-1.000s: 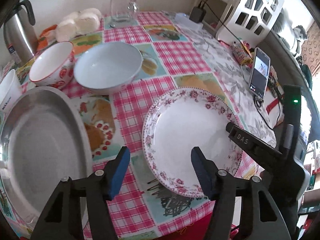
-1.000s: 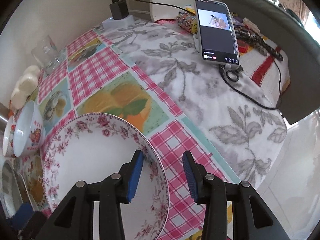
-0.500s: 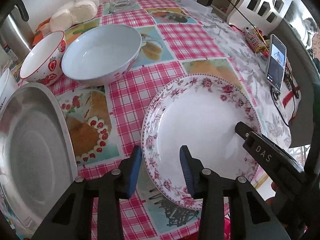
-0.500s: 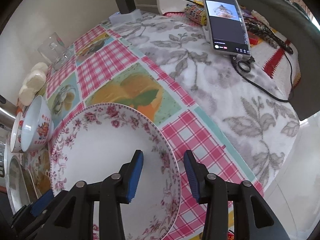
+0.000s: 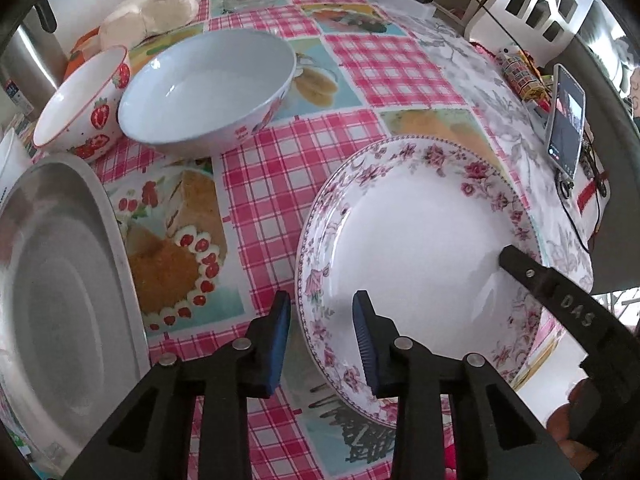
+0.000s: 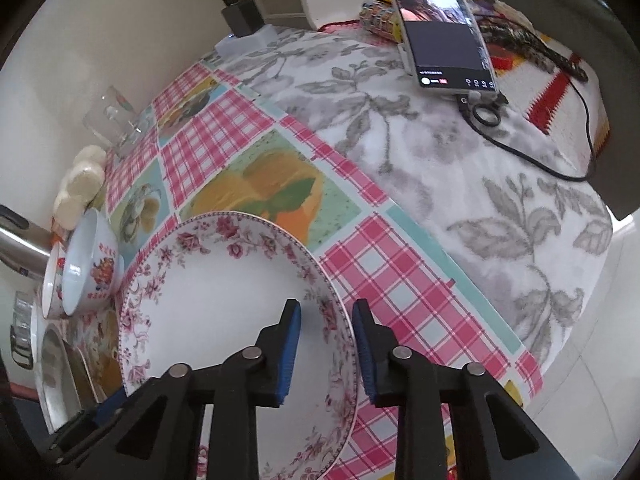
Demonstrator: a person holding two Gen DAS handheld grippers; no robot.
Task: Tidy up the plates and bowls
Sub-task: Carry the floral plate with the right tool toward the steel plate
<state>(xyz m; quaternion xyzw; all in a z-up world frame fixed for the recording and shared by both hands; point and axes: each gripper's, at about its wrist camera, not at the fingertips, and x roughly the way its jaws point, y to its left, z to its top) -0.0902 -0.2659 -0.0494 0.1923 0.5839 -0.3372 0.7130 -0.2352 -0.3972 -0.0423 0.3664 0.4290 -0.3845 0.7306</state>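
Step in hand, by the look of it: taking up the floral plate [image 5: 420, 240] by two opposite edges. Left claw [image 5: 322, 338] partly open, straddling the plate's near-left rim, pads not visibly pressing. Right claw [image 6: 326, 350] likewise partly open astride the right rim, nothing gripped. Plate lying on the checked surface [image 5: 272, 184], right of the steel tray [image 5: 60, 280], in front of the white bowl [image 5: 208, 88] and strawberry bowl [image 5: 80, 104]. Next, probably: closing both claws on the rim, then lifting level.

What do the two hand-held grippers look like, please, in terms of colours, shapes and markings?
Both the left hand-held gripper and right hand-held gripper have matte black angular arms, silver round pivot pins and ribbed blue pads. The right one's body bears raised "DAS" lettering.
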